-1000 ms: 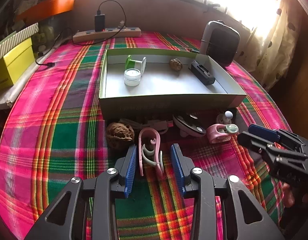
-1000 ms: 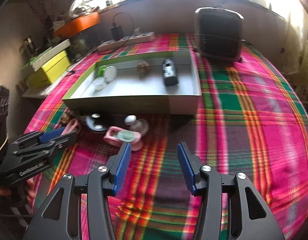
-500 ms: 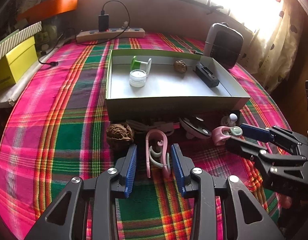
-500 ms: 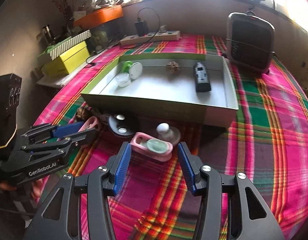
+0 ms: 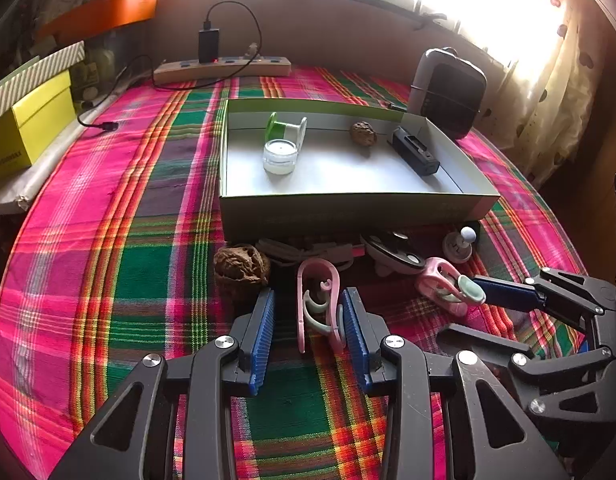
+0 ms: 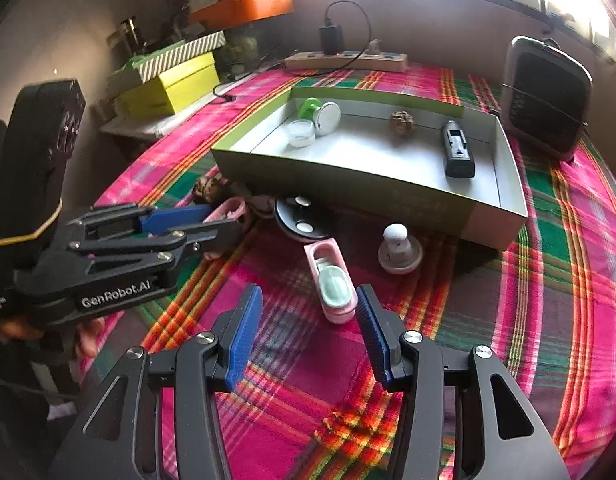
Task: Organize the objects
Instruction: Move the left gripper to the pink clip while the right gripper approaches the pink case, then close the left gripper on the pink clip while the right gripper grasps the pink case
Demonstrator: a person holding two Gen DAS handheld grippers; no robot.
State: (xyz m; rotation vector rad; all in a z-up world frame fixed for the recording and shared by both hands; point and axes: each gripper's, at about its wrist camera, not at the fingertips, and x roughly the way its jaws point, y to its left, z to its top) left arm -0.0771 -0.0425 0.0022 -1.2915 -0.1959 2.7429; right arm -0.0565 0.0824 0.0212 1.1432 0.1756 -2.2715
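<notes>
Both pick-ups look about to begin: the left gripper (image 5: 308, 320) stands open on the plaid cloth with the pink curved plastic clip (image 5: 319, 307) lying between its blue fingers (image 5: 263, 328), nearer the right one. The right gripper (image 6: 308, 330) is open too, the pink-and-mint toy toilet (image 6: 332, 282) lying between its fingertips. Next, I judge, each must close squarely, then lift toward the shallow green-rimmed cardboard tray (image 5: 348, 210) beyond the fingers.

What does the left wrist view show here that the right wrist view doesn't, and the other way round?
Only the left wrist view: the pink clip whole, between the open left gripper fingers. Only the right wrist view: the pink case top-on, between the open right gripper fingers. Both: the tray holding jar, walnut and black device.
</notes>
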